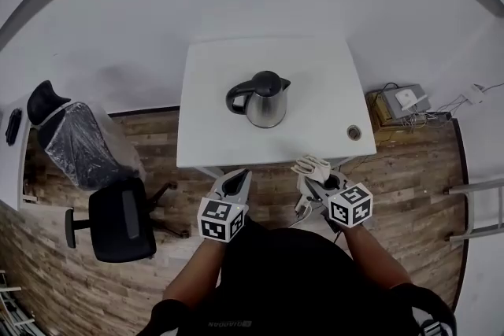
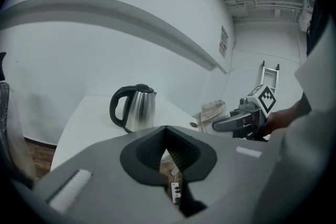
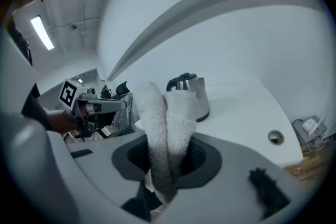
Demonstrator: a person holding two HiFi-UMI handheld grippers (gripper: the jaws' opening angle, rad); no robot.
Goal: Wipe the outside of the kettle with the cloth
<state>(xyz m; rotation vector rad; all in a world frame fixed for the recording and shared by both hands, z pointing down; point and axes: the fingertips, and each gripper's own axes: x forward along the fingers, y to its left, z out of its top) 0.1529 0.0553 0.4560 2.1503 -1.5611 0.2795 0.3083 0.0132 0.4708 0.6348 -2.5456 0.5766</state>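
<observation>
Kettle on the table, cloth in the right gripper

The kettle (image 1: 264, 100) stands upright at the middle of the white table (image 1: 323, 59); in the right gripper view the cloth (image 3: 167, 118) hides part of its body. A wall label (image 2: 224, 42) is too small to read. Just off the table's near edge, the right gripper (image 1: 316, 179) is clamped on the bunched white cloth, and the left gripper (image 1: 239, 179) has its jaws pressed together on nothing

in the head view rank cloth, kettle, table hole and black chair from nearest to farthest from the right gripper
1. cloth: clamped in the right gripper, at the table's near edge.
2. table hole: just ahead, to its right.
3. kettle: mid-table, ahead and left.
4. black chair: on the floor, far left.
</observation>
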